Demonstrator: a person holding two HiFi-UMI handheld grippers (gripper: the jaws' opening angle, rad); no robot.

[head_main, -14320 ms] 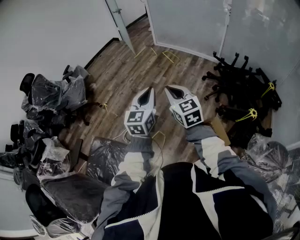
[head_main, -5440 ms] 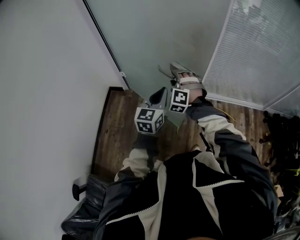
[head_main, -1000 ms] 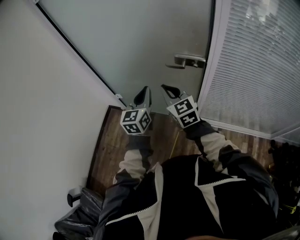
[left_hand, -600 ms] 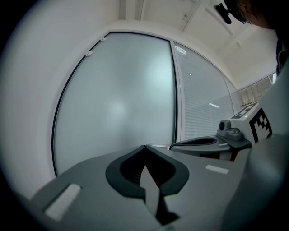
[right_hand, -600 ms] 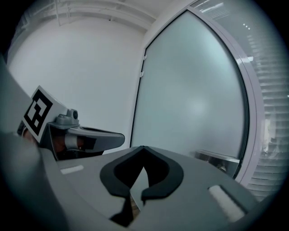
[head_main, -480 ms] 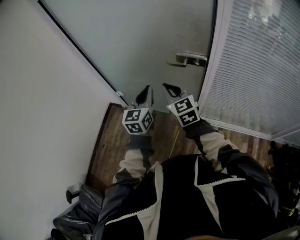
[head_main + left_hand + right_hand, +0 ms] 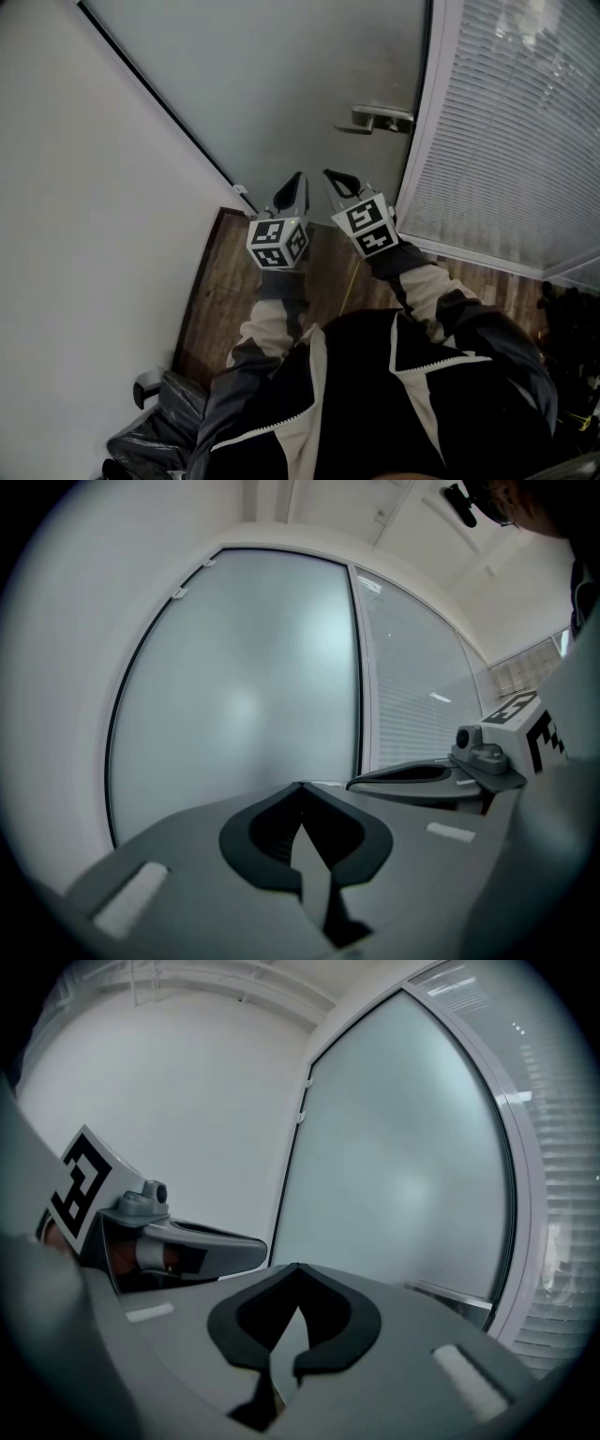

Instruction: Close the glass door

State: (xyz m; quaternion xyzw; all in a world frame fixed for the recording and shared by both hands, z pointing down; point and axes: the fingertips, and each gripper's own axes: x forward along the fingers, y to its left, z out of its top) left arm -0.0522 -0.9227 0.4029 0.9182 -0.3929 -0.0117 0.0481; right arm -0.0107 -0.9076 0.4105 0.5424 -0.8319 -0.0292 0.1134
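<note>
The frosted glass door (image 7: pixel 281 84) stands flush against the frame beside the blinds, its metal lever handle (image 7: pixel 380 119) at its right edge. Both grippers hover side by side above the floor, pointing at the door and apart from it. My left gripper (image 7: pixel 298 178) is shut with nothing between its fingers. Just right of it, my right gripper (image 7: pixel 330 174) is also shut and empty, below and left of the handle. The left gripper view shows its joined tips (image 7: pixel 300 785) before the door (image 7: pixel 244 696). The right gripper view shows the same (image 7: pixel 298 1267).
A white wall (image 7: pixel 84 187) runs along the left. A glass panel with slatted blinds (image 7: pixel 516 131) fills the right. Wood floor (image 7: pixel 225 281) lies below the grippers. A plastic-wrapped chair (image 7: pixel 159 422) sits at the bottom left, and dark chair parts (image 7: pixel 572 309) at the right edge.
Some seconds ago my right gripper was up at the door handle; it has come back beside the left one. Over the last second neither gripper has visibly moved.
</note>
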